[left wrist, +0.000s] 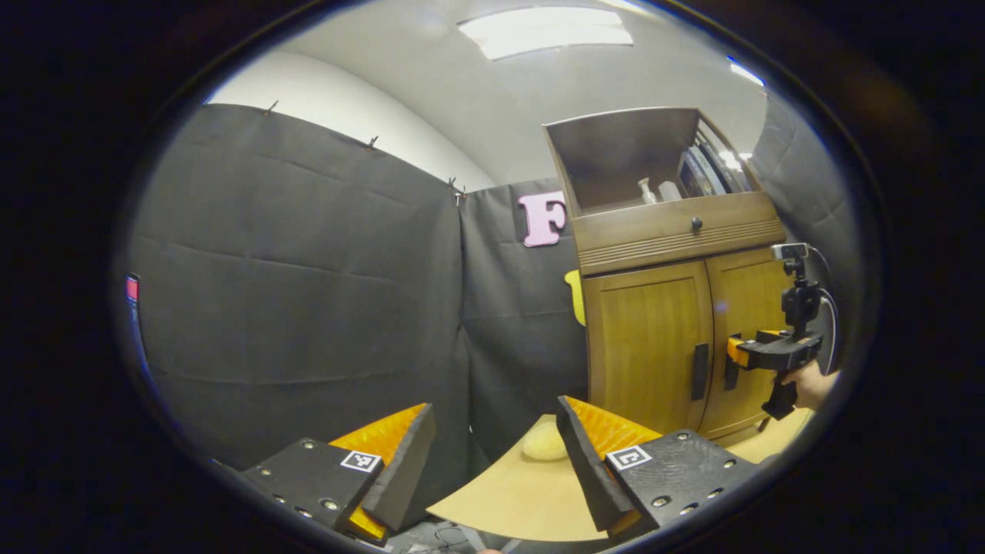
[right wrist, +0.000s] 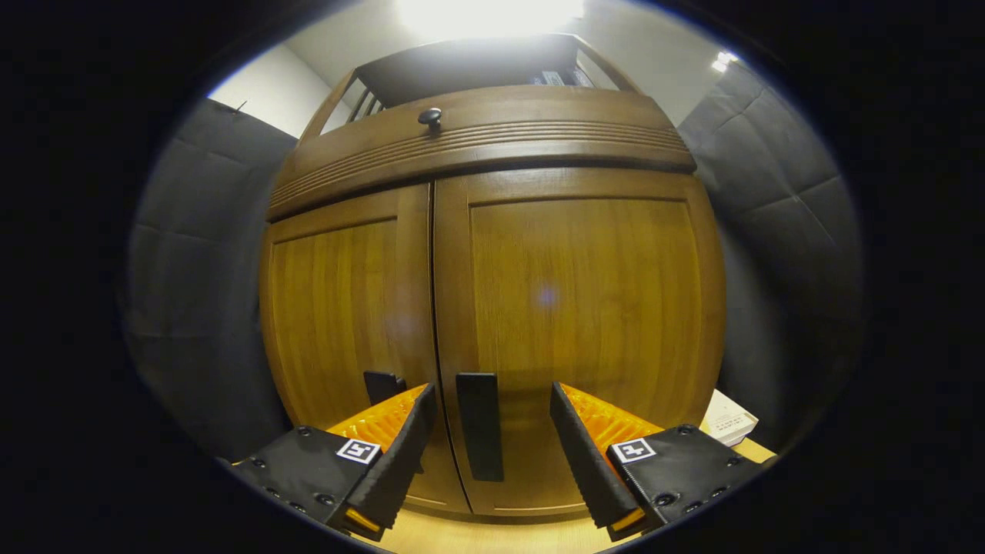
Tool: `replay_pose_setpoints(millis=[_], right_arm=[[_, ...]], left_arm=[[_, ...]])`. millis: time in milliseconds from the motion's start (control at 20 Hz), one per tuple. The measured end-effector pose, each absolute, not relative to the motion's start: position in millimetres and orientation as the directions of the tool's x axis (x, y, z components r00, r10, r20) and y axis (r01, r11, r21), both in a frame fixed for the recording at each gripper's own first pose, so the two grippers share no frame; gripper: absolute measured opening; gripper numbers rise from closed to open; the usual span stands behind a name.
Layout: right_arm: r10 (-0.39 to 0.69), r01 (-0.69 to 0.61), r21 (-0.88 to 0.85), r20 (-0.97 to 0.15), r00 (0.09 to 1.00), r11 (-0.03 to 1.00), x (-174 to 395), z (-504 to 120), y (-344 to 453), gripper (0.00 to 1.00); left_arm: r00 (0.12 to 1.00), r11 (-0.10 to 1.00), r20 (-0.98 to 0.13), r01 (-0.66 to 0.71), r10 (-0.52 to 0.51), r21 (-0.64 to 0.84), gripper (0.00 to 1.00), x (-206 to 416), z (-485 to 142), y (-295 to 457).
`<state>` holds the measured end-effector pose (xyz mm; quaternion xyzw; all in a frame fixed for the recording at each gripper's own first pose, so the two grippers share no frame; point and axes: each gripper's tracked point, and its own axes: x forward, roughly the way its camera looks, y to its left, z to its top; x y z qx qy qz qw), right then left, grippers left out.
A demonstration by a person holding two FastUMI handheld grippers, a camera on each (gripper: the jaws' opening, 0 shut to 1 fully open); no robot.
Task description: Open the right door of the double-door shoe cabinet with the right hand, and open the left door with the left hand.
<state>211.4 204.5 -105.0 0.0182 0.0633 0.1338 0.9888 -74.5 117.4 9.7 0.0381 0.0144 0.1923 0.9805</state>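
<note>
A wooden shoe cabinet (left wrist: 662,338) stands at the right in the left gripper view, both doors closed. My left gripper (left wrist: 496,446) is open and well away from it, to its left. In the right gripper view the right door (right wrist: 577,308) and left door (right wrist: 338,308) are close in front. The right door's dark vertical handle (right wrist: 479,425) stands between the open fingers of my right gripper (right wrist: 491,427), with gaps on both sides. The left door's handle (right wrist: 382,385) peeks over one finger. In the left gripper view the right gripper (left wrist: 737,355) sits at the handles, held by a hand (left wrist: 812,385).
The cabinet stands on a light wooden tabletop (left wrist: 508,492). A pale round object (left wrist: 545,442) lies on it near the cabinet's left corner. A drawer with a dark knob (right wrist: 429,117) and an open shelf with bottles (left wrist: 654,190) top the doors. A white box (right wrist: 727,422) lies right of the cabinet.
</note>
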Motion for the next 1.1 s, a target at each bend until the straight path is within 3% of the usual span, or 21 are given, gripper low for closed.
replay_pose_setpoints(millis=[250,400,500,550,600,850,1100], right_arm=[[0.28,-0.281,0.02,-0.167,0.945,0.959,221.5,-129.4,221.9,0.7],[0.256,-0.256,0.022,-0.178,0.95,0.966,231.0,-136.1,222.8,0.7],[0.238,-0.234,0.044,-0.182,0.954,0.971,235.7,-135.7,221.9,0.53],[0.24,-0.231,0.068,-0.194,0.951,0.971,237.5,-137.5,222.7,0.4],[0.241,-0.226,0.094,-0.204,0.949,0.97,239.6,-139.3,224.0,0.48],[0.21,-0.197,0.086,-0.201,0.957,0.977,244.7,-135.9,218.2,0.21],[0.251,-0.233,0.108,-0.2,0.947,0.966,236.7,-132.7,218.3,0.24]], left_arm=[[0.919,0.916,-0.016,-0.392,0.394,0.085,0.9,-75.0,9.9,118.6],[0.917,0.914,-0.019,-0.396,0.399,0.088,0.92,-75.7,8.9,118.0],[0.915,0.912,-0.019,-0.399,0.403,0.089,0.92,-76.2,9.4,118.4],[0.915,0.912,-0.02,-0.399,0.402,0.089,0.92,-76.1,9.4,118.4],[0.915,0.912,-0.021,-0.4,0.404,0.089,0.92,-76.2,9.3,118.4],[0.918,0.916,-0.022,-0.392,0.395,0.082,0.92,-75.1,9.8,116.5],[0.931,0.93,-0.017,-0.362,0.364,0.07,0.92,-71.2,8.8,112.5]])
